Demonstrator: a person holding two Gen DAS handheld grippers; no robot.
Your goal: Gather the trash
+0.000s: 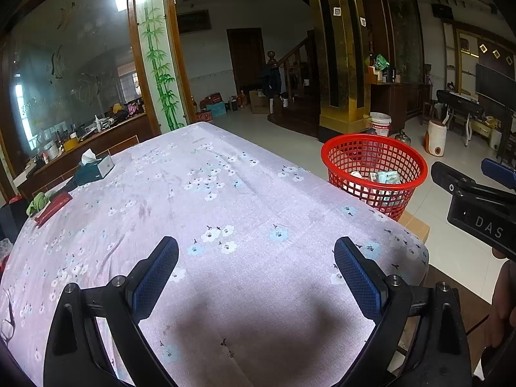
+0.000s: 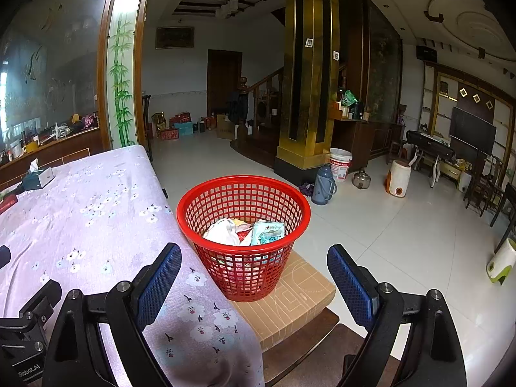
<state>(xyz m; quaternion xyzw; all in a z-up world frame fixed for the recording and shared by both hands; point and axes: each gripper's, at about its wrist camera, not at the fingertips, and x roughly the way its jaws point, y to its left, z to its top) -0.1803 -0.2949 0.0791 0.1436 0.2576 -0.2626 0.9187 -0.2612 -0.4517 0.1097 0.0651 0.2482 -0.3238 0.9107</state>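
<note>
Right gripper (image 2: 254, 277), jaws wide, hangs just before the red basket (image 2: 243, 193).

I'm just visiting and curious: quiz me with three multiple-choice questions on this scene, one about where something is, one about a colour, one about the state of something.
1. Where does the basket stand?
A. on the tablecloth
B. on a cardboard box beside the table
C. on the floor tiles

2. What colour is the basket?
A. red
B. green
C. white

3. How is the right claw?
A. shut on a wrapper
B. shut on nothing
C. open, holding nothing

Answers: 1 B, the cardboard box lies right under it, next to the table. 2 A, its mesh is red in both views. 3 C, its blue pads stand wide apart with nothing between them.
</note>
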